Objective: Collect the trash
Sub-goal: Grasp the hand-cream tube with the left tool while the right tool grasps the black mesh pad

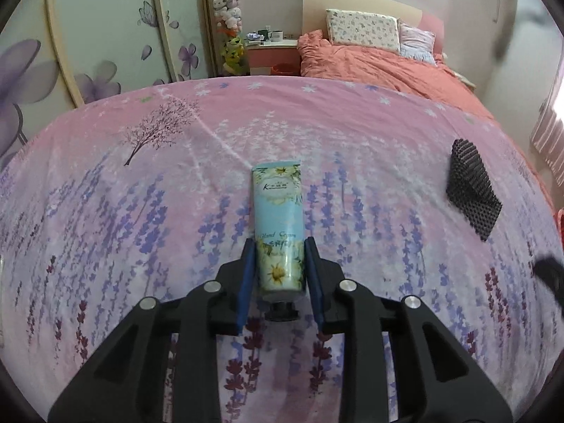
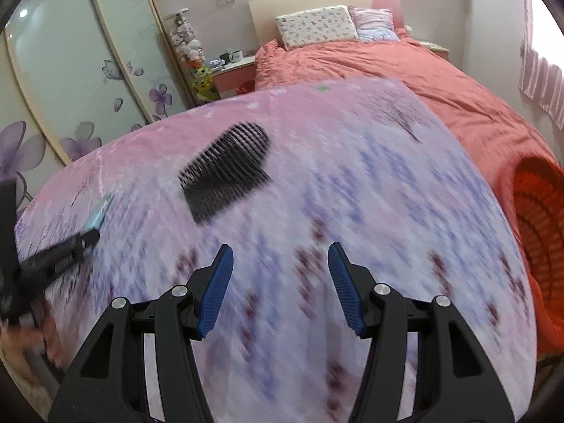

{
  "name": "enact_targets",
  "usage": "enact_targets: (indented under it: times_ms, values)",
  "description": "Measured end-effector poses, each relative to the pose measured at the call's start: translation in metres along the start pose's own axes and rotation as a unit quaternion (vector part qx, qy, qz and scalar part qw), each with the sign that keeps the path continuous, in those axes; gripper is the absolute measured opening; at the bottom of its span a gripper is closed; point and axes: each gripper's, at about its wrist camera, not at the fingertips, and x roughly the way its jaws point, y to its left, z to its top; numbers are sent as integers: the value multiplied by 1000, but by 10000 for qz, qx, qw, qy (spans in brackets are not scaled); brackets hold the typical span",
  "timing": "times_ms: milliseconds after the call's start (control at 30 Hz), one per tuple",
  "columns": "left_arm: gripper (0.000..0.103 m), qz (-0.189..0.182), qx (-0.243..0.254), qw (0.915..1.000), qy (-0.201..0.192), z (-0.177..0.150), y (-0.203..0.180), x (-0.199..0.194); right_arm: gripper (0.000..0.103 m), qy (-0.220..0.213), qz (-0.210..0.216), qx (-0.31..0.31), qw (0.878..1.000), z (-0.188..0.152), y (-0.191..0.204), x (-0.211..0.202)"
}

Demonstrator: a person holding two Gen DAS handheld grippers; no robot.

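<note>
Blue-padded left gripper [image 1: 278,243] is clamping the hand cream tube [image 1: 278,222], its long axis pointing twelve o'clock; right gripper [image 2: 280,252] is hovering wide, empty.

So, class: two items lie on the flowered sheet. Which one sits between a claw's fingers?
The blue hand cream tube, between the left claw fingers. The black mesh piece lies apart.

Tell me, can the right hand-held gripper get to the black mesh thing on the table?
Probably yes. The right hand-held gripper is open, and only bare tablecloth lies between it and the black mesh piece, which sits ahead and slightly left.
</note>
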Motion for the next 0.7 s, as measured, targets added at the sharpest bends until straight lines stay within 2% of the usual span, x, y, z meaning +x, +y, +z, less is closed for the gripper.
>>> enact_targets:
  times_ms: [67,100,267,433,467,500,567,600,667,700]
  values:
    - [29,15,21,10000,2,0,-1,0,75,-5,-8,-22,10000,14,14,15]
    - [29,5,15,10000,2,0,-1,0,77,-14,-7,-28,10000,19,20,21]
    - [29,-80,-57,10000,2,-1,2,-1,86,8,-126,-35,9999,46,43,53]
    - [29,-29,-23,10000,3,1,3,3,87,288,-442,67,9986,58,51,86]
    - [29,-16,-16,10000,3,1,3,3,86,215,-533,31,9983,58,53,85]
    - [29,-10,-16,10000,4,1,3,3,84,240,-618,2,9978,57,55,86]
    - [29,-9,-20,10000,4,1,2,3,58,192,-729,-59,9971,56,57,83]
    - [29,-5,-20,10000,4,1,2,4,51,162,-678,-43,9976,55,57,81]
    - [29,8,-15,10000,4,1,0,4,24,124,-602,-10,9981,51,55,76]
    - [29,13,-12,10000,4,1,0,4,19,130,-531,-11,9985,49,54,74]
